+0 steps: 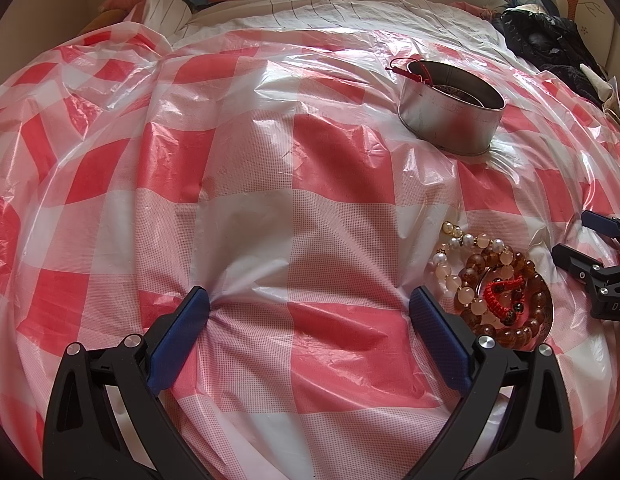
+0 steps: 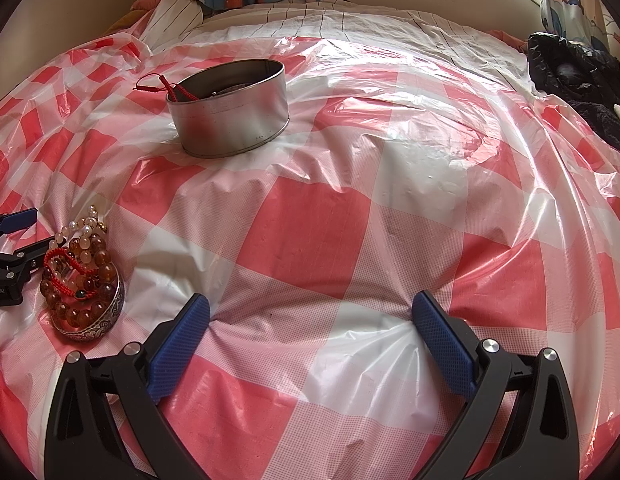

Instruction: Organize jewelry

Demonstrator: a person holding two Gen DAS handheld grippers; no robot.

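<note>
The left claw [image 1: 310, 304] is standing wide open, gripping nothing, with the tips of its blue fingers [image 1: 178, 340] pressing into the red-and-white checked plastic sheet [image 1: 250, 152] that is covering the bed. The right claw [image 2: 312, 312] is likewise spread open and empty, its tips also dimpling the sheet.

A pile of jewelry is sitting between the two claws, just to the right of the left claw's right finger and to the left of the right claw. It is made up of an amber bead bracelet [image 1: 526, 332], a pale pearl bracelet [image 1: 462, 276] and a red cord bracelet [image 1: 502, 296], all heaped in and over a small silver bangle [image 2: 106, 320] with an engraved wall.

Farther ahead of both claws, a round metal tin [image 1: 450, 120] is standing upright on the sheet, well apart from the pile. A red cord [image 1: 410, 70] is hanging over its far rim, and something dark is lying inside, too unclear to name.

A black jacket [image 1: 550, 40] is lying at the far right edge of the bed.
</note>
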